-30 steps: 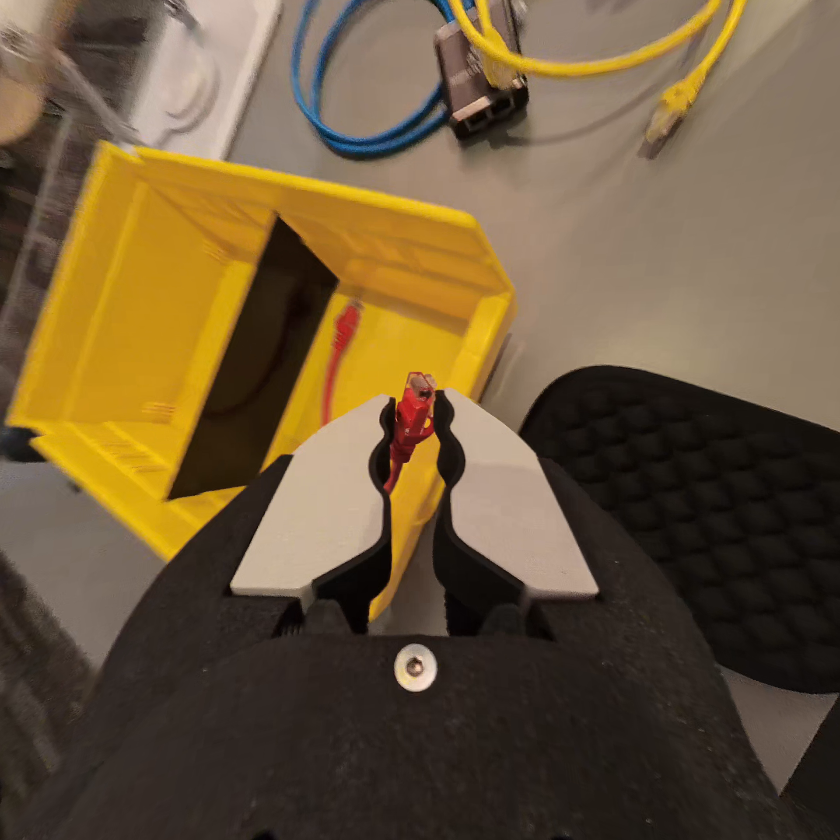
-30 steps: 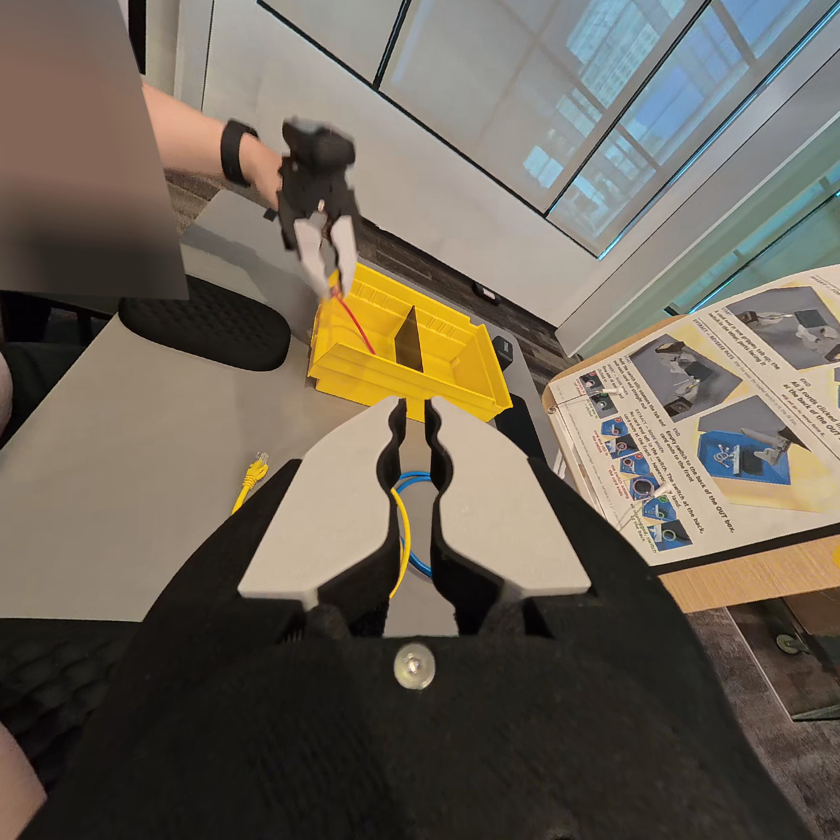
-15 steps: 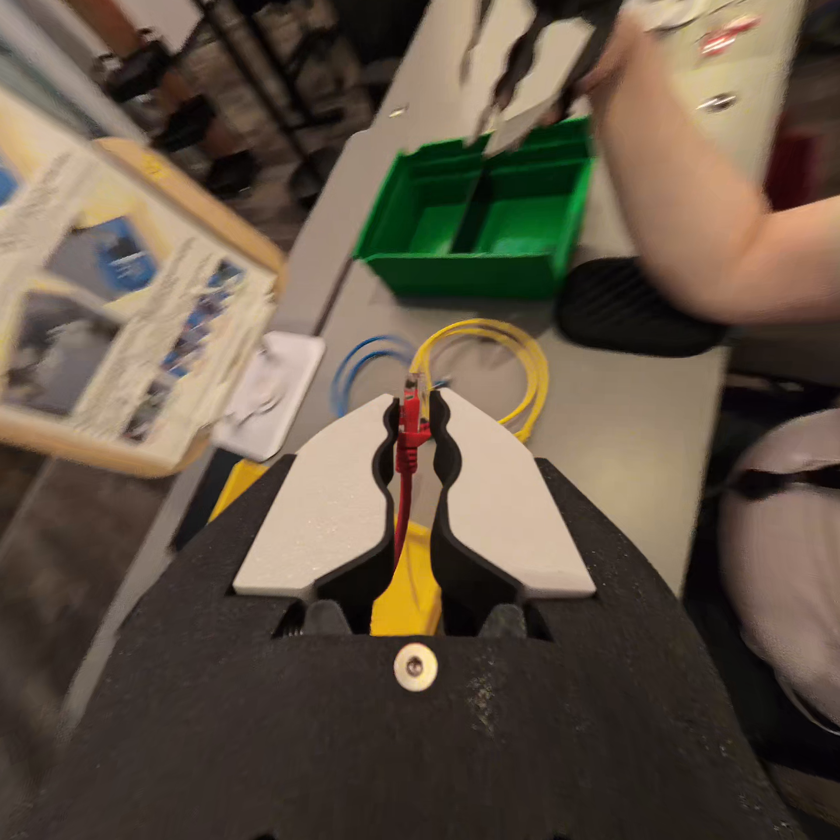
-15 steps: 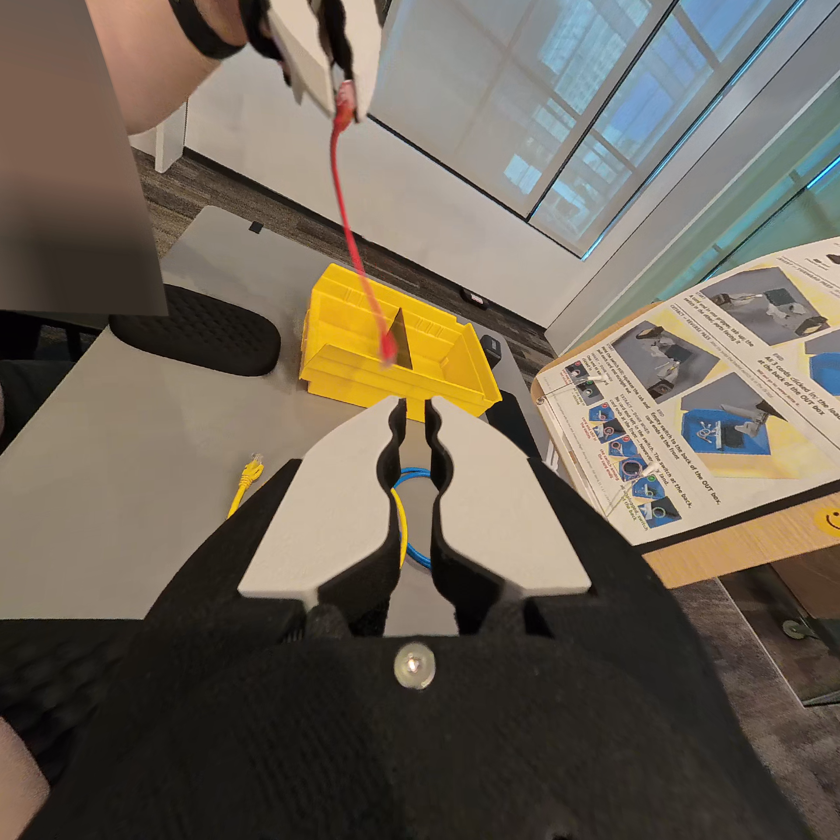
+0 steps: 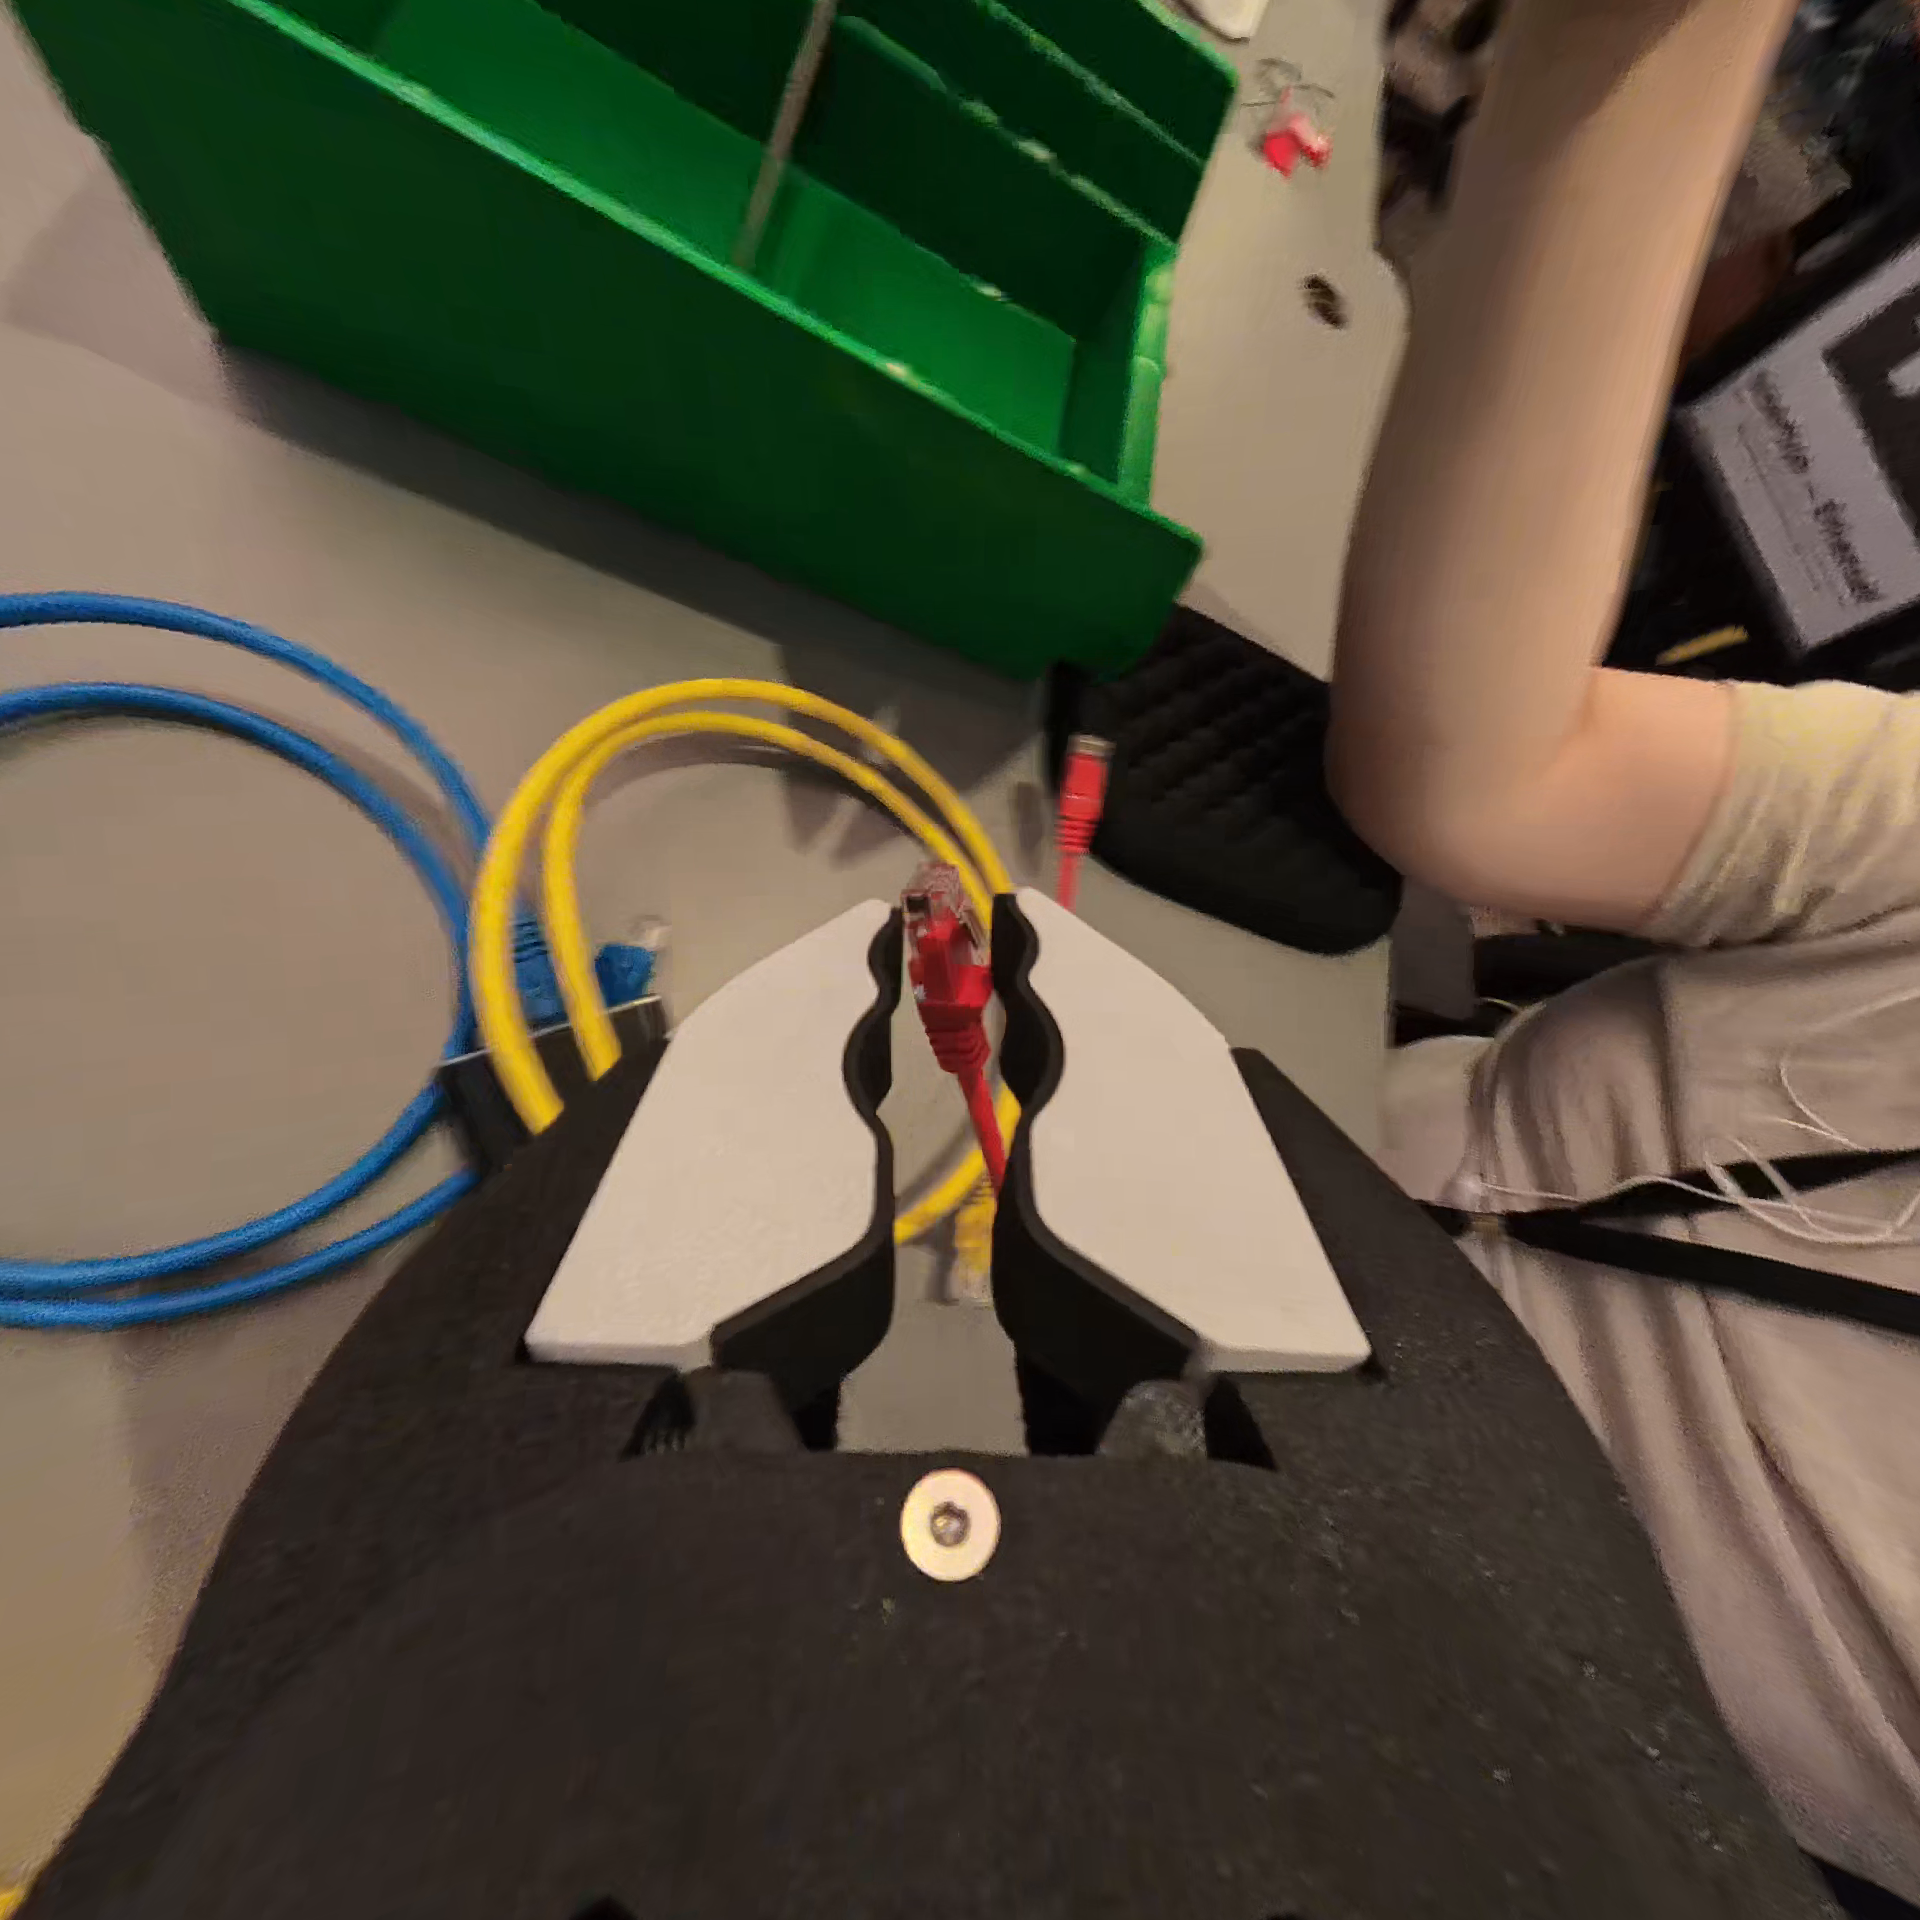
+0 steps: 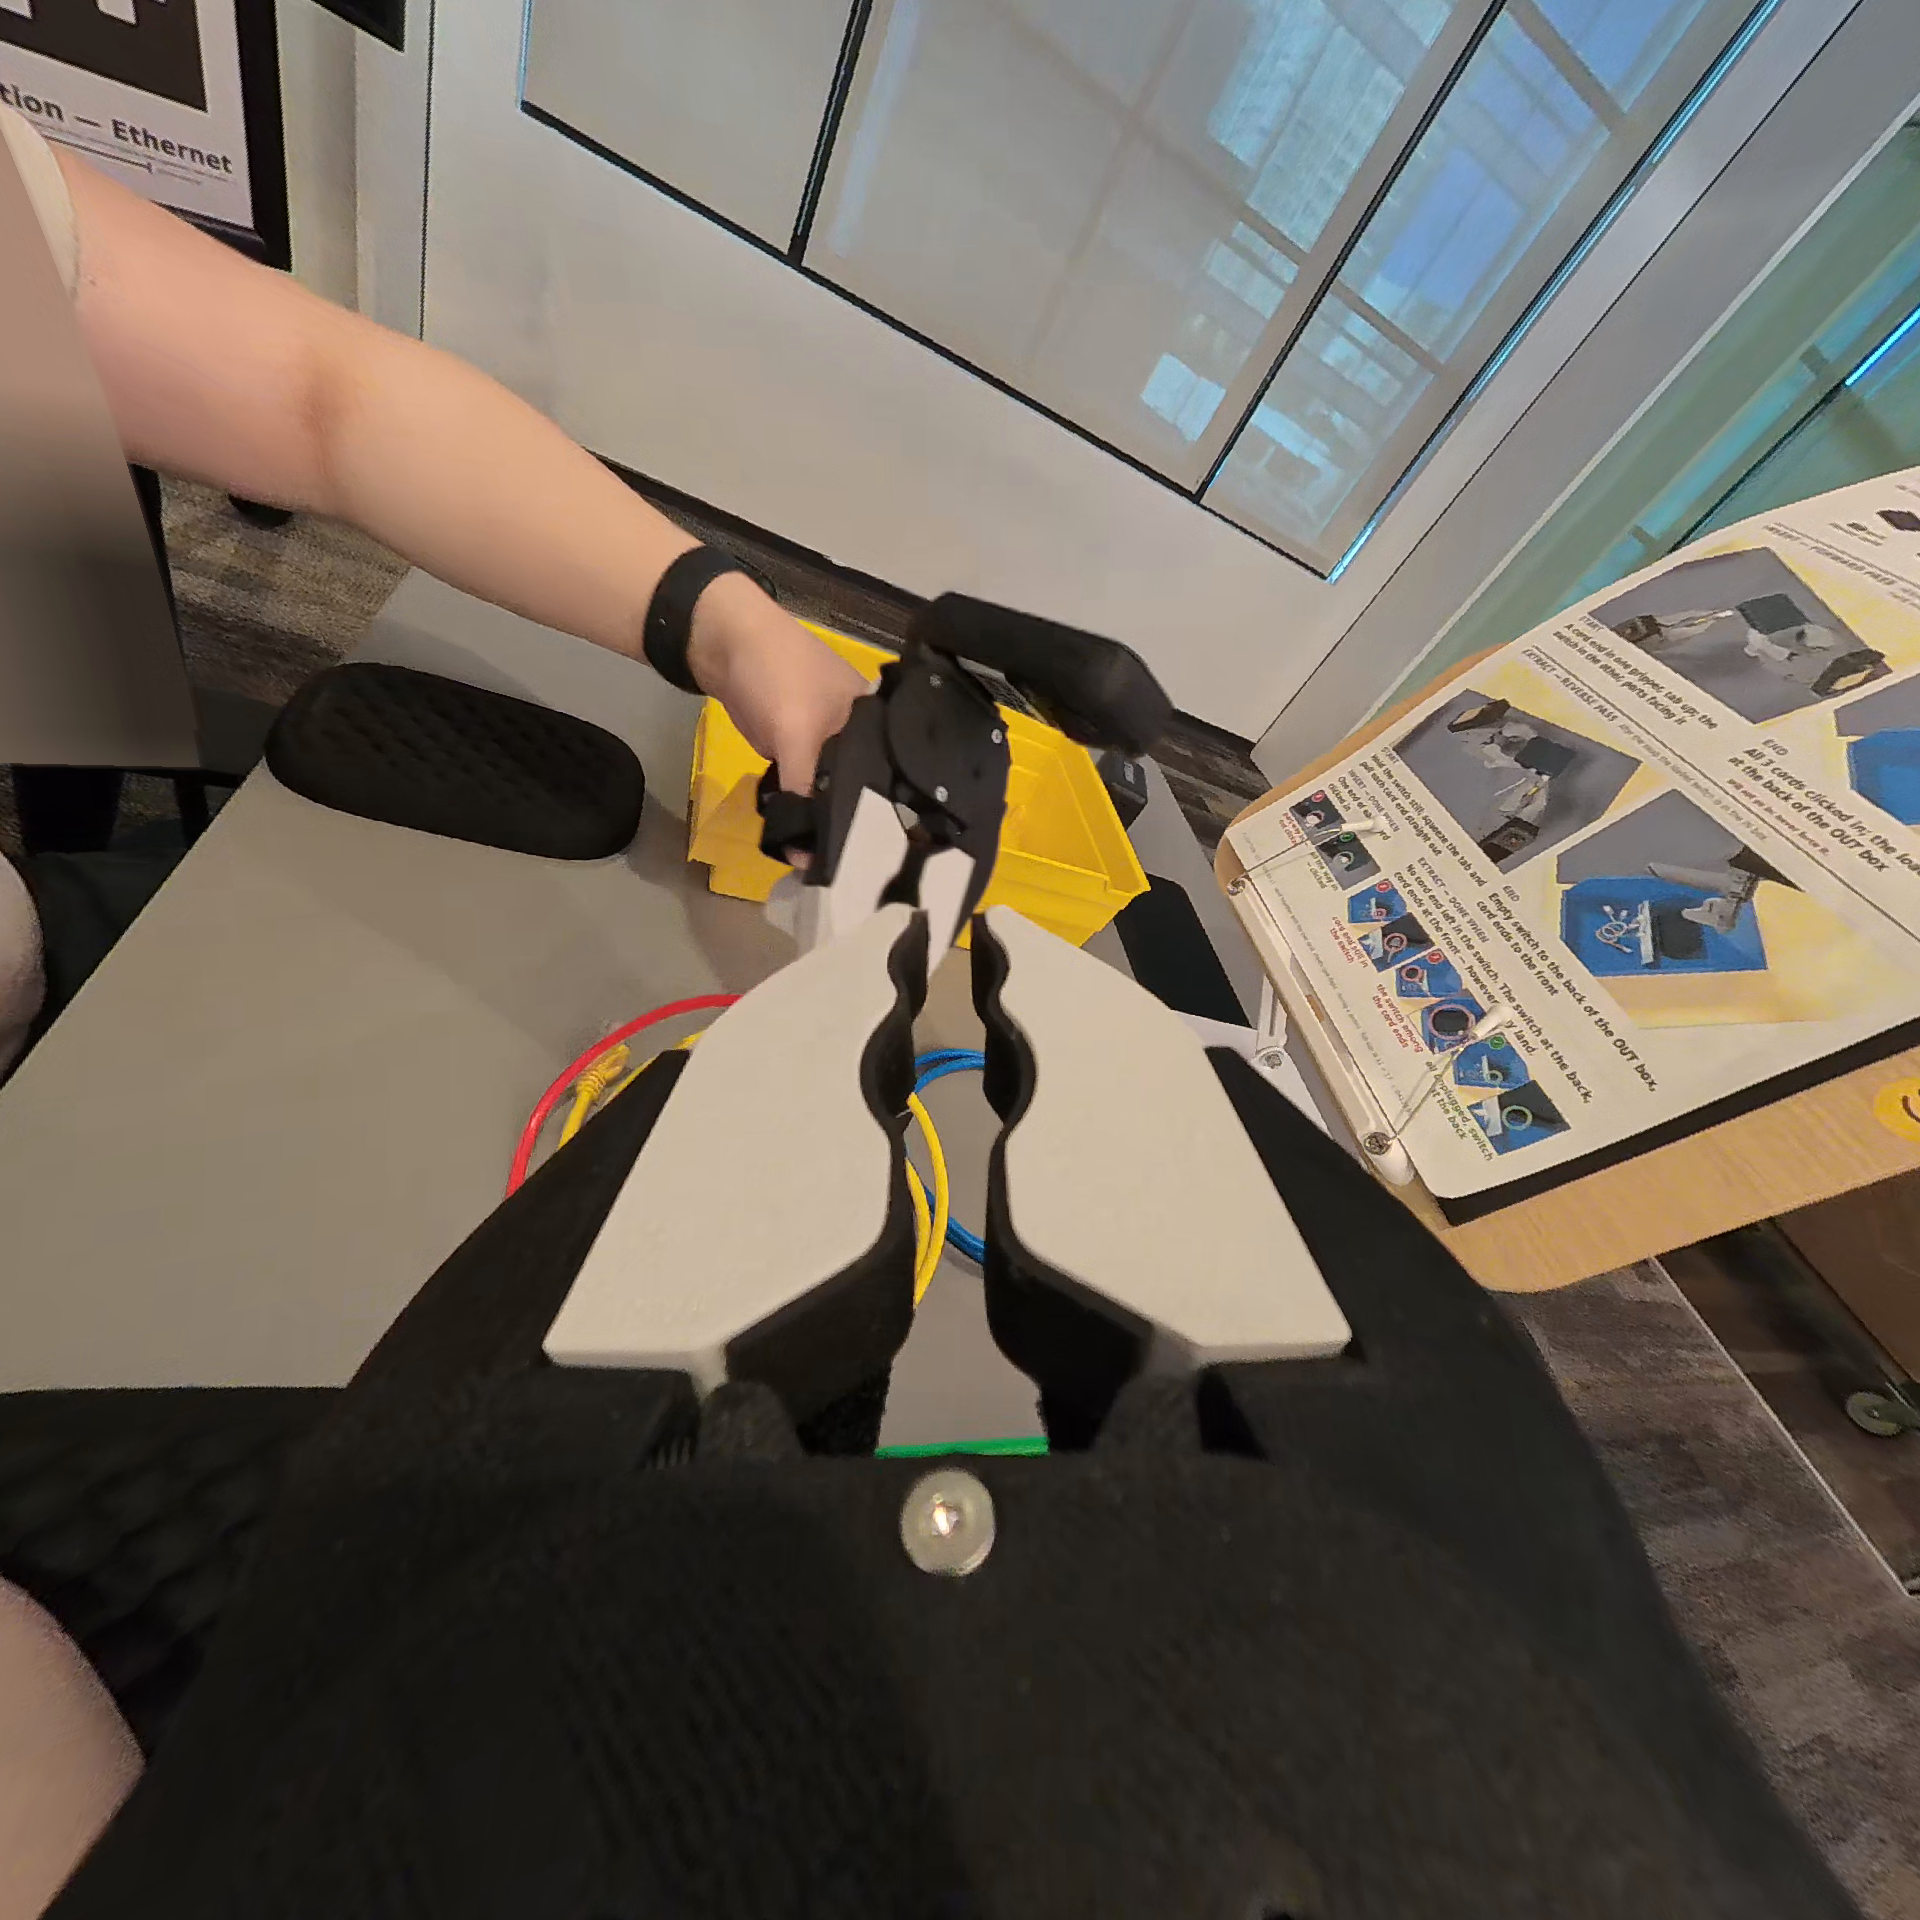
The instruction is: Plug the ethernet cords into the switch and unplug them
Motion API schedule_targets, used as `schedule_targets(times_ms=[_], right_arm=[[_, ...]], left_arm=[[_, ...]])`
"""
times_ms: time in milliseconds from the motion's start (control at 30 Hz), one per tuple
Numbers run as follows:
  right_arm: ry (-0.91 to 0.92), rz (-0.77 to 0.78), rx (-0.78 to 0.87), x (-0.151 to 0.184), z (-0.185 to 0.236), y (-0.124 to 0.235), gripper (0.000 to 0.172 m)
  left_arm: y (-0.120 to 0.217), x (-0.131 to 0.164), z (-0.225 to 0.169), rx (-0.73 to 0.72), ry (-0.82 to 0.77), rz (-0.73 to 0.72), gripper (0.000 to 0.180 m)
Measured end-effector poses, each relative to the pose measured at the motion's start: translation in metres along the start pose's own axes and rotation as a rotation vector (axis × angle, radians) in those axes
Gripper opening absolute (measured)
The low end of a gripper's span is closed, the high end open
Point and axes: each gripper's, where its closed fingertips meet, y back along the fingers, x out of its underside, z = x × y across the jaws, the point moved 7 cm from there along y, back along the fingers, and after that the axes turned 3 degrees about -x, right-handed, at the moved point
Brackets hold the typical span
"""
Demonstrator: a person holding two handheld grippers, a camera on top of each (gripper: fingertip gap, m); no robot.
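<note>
The left gripper (image 5: 943,914) is clamped on the red plug (image 5: 943,961) of a red ethernet cord, both black pads pressed against the plug's boot, its clear tip poking out beyond the fingertips. A second ago this gripper was over the yellow bin (image 6: 1049,831), lifting the plug out of it; now it has swung across and points down at the grey table (image 5: 208,499), with the switch (image 5: 488,1101) just to the left of its fingers. The switch is a small dark box, mostly hidden, with a yellow cord (image 5: 665,717) arching out of it and a blue cord (image 5: 312,748) looped around its left side. The red cord's other plug (image 5: 1081,795) lies beyond the gripper, near the green bin (image 5: 644,343). The right gripper (image 6: 945,940) hovers nearer the person, fingers slightly parted and gripping nothing. The red cord now looks set for plugging in; the plug must be lined up with a free port, which cannot be seen.
</note>
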Motion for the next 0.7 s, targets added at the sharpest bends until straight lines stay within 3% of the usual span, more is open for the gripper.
schedule_targets(times_ms=[100,167,300,533,633,700], right_arm=[[-0.007,-0.001,0.007,0.002,-0.003,0.002,0.008],[-0.012,-0.002,0.005,0.004,-0.004,0.002,0.008],[-0.010,0.007,0.002,0.005,-0.005,0.000,0.008],[-0.018,0.021,-0.001,0.007,-0.006,-0.003,0.008],[-0.029,0.019,0.002,0.008,-0.006,-0.001,0.008],[-0.032,0.019,0.003,0.009,-0.005,0.000,0.008]], left_arm=[[0.003,0.001,0.031,-0.204,-0.036,0.084,0.054],[0.004,0.008,0.046,-0.306,-0.040,0.151,0.057],[-0.010,0.025,0.056,-0.338,-0.001,0.230,0.052],[-0.030,0.042,0.048,-0.371,-0.079,0.293,0.040],[-0.032,0.043,0.039,-0.353,-0.083,0.267,0.025],[-0.034,0.042,0.030,-0.339,-0.089,0.255,0.033]])
